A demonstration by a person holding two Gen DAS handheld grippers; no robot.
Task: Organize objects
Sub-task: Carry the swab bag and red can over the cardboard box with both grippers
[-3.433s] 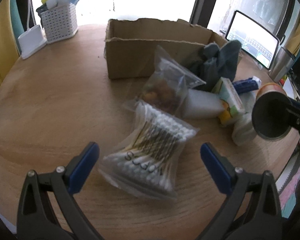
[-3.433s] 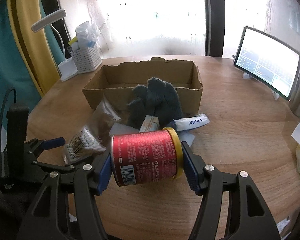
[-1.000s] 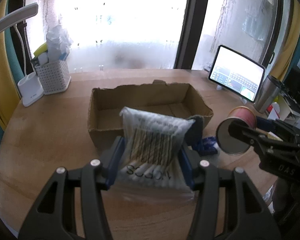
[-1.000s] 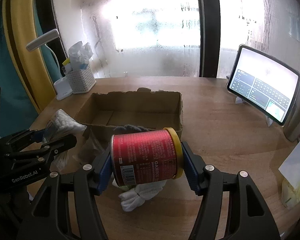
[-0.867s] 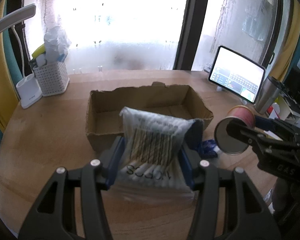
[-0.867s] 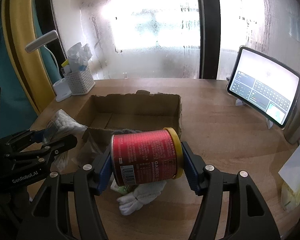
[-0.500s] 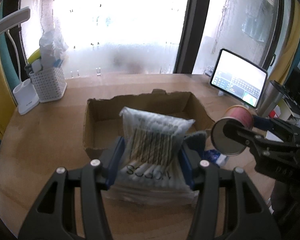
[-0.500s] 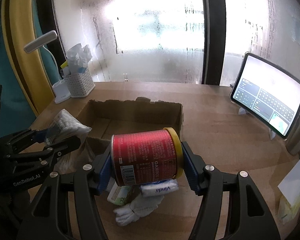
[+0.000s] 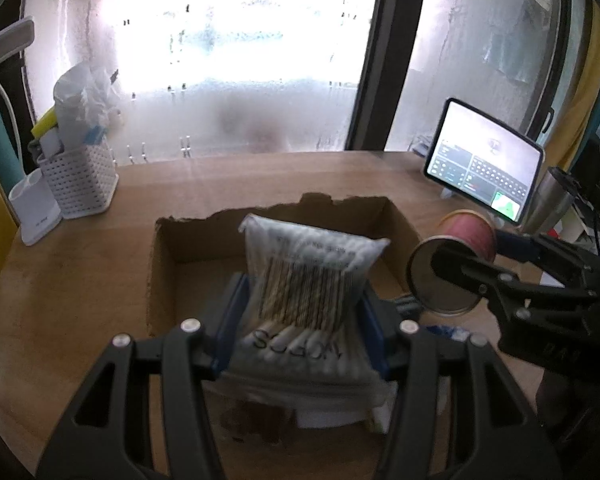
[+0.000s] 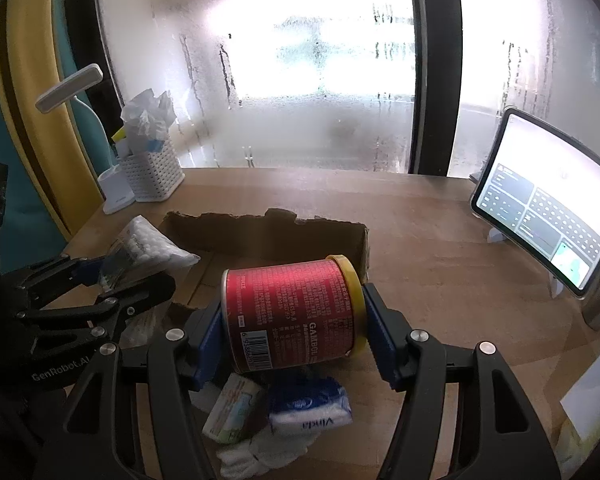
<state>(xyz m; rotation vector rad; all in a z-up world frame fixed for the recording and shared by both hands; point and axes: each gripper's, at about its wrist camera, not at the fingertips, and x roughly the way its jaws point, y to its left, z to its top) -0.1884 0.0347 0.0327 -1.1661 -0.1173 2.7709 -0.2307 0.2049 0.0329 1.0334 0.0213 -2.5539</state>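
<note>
Left gripper (image 9: 304,330) clamping cotton-swab bag (image 9: 310,280), right gripper (image 10: 294,330) clamping red can (image 10: 292,316), above cardboard box (image 9: 162,268); possible mid-air collision, slippery bag.

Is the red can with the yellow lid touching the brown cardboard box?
Apart. The left wrist view shows the red can with the yellow lid held in the right gripper, in the air beside the brown cardboard box.
</note>
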